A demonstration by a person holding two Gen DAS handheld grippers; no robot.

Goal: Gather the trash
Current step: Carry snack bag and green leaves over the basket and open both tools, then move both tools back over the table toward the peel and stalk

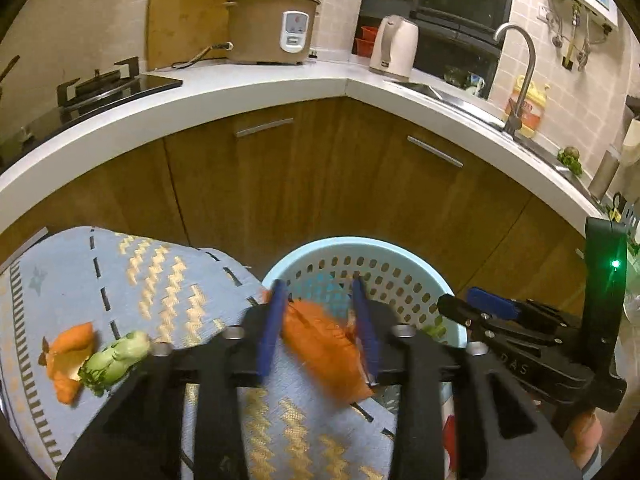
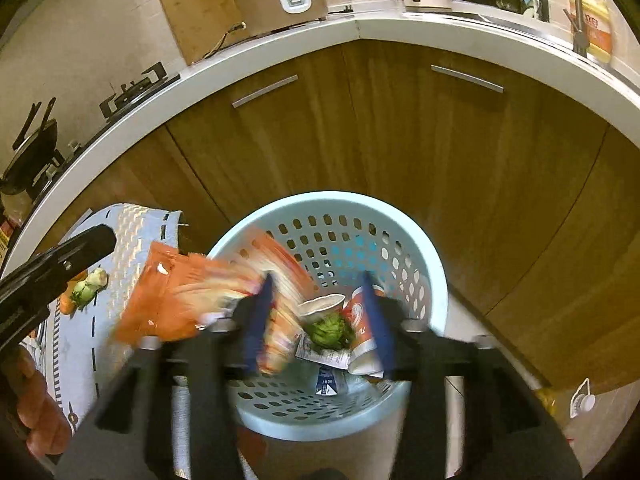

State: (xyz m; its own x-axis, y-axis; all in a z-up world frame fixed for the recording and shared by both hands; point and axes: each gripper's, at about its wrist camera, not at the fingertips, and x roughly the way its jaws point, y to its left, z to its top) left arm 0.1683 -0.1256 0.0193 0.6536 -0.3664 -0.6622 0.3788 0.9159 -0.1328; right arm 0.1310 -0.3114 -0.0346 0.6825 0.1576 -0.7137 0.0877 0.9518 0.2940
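The left gripper stands spread, a blurred orange snack wrapper (crumpled, smeared) loose between its jaws at the light-blue perforated basket rim. The right gripper, also spread, hangs over the basket's cups and scraps.

Both views are taken from close above, angled forward and down along the jaws toward the corner cabinets. The left wrist view is set over the patterned cloth; the right wrist view is set directly over the basket. Basket, cloth and rice cooker are shared.
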